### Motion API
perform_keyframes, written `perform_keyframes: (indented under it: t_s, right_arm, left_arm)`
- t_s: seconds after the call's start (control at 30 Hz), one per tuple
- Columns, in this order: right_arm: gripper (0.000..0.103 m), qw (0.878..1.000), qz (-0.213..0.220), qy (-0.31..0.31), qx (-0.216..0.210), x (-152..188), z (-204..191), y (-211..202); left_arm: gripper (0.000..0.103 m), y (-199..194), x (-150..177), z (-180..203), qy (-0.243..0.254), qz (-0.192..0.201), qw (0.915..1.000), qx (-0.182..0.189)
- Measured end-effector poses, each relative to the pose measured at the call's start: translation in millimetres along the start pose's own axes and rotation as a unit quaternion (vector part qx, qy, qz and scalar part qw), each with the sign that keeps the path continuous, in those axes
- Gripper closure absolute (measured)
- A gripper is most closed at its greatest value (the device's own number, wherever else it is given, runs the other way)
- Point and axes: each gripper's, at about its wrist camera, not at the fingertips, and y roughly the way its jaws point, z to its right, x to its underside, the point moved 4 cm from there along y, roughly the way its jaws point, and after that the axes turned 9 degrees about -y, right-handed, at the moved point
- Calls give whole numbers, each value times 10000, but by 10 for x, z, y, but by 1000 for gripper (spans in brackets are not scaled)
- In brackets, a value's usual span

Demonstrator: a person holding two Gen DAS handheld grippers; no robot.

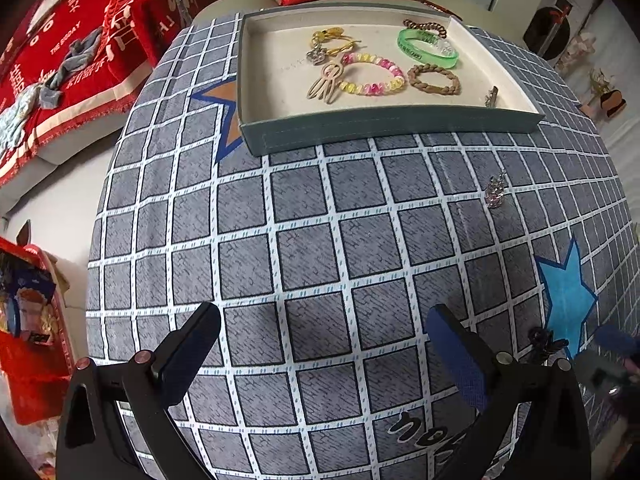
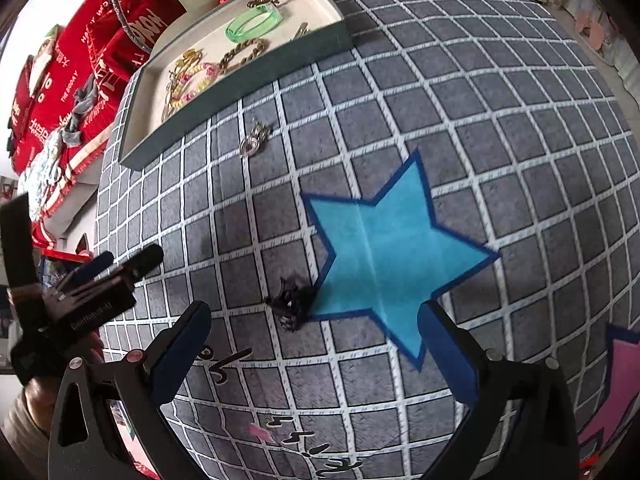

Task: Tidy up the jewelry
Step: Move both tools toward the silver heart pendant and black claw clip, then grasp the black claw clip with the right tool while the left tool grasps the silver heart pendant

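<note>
A grey-green tray (image 1: pixel 384 128) with a cream floor stands at the far side of the checked cloth; it also shows in the right wrist view (image 2: pixel 240 92). Inside lie a green bangle (image 1: pixel 427 47), a pink-yellow bead bracelet (image 1: pixel 374 74), a brown braided band (image 1: pixel 434 79), a beige hair clip (image 1: pixel 326 84) and other pieces. A silver brooch (image 1: pixel 495 190) lies on the cloth in front of the tray (image 2: pixel 254 141). A small black piece (image 2: pixel 291 305) lies by the blue star. My left gripper (image 1: pixel 324 340) is open and empty. My right gripper (image 2: pixel 316 336) is open, just short of the black piece.
The checked grey cloth (image 1: pixel 304 248) covers a round table with blue star prints (image 2: pixel 384 252). Red cushions and a red throw (image 1: pixel 72 60) lie on the sofa to the left. The left gripper's body (image 2: pixel 88 292) shows at the right wrist view's left edge.
</note>
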Motion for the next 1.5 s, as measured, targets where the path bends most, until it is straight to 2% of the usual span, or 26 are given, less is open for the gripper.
perform_keyframes:
  t_s: [0.13,0.23,0.5,0.57,0.7,0.77,1.0,1.1,1.23,1.27,1.33,1.37,1.4,1.43,1.5]
  right_arm:
    - [13,10000,17,28,41,52,-54,70]
    - [29,9999,43,18,108,70,-79,112]
    - [45,9998,127,-52,145,96,-151,185]
    - [55,9997,137,-84,185,88,-160,206]
    - [63,9995,193,-62,236,64,-154,219]
    - [84,9995,171,-46,264,69,-137,231]
    - [85,9997,153,-86,193,79,-100,219]
    - [85,9997,142,-82,164,75,-90,220]
    - [85,9998,134,-85,144,78,-94,224]
    - [85,9998,133,-76,137,84,-86,218]
    - [85,9998,131,-65,134,82,-89,221]
    - [85,9998,129,-60,131,81,-89,221]
    - [85,9998,127,-56,127,77,-89,223]
    - [85,9998,125,-50,121,75,-85,222]
    - [85,9999,120,-40,111,70,-85,222]
  left_arm:
    - [0,23,-95,42,88,5,9999,116]
    - [0,44,-154,140,178,11,9996,237]
    - [0,102,-310,510,547,103,9970,543]
    - [0,118,-339,605,654,132,9961,575]
    - [0,155,-361,731,778,146,9951,592]
    - [0,183,-376,782,832,149,9948,576]
    - [4,273,-395,955,968,82,9935,600]
    - [15,310,-428,1034,1034,88,9925,640]
    - [15,352,-492,1132,1038,99,9921,704]
    - [20,367,-511,1162,1044,100,9918,730]
    - [24,380,-526,1202,1093,138,9916,675]
    - [30,382,-534,1237,1141,145,9909,702]
    - [40,378,-539,1259,1180,174,9904,693]
    - [45,376,-542,1295,1276,206,9894,658]
    - [71,369,-541,1328,1396,243,9877,660]
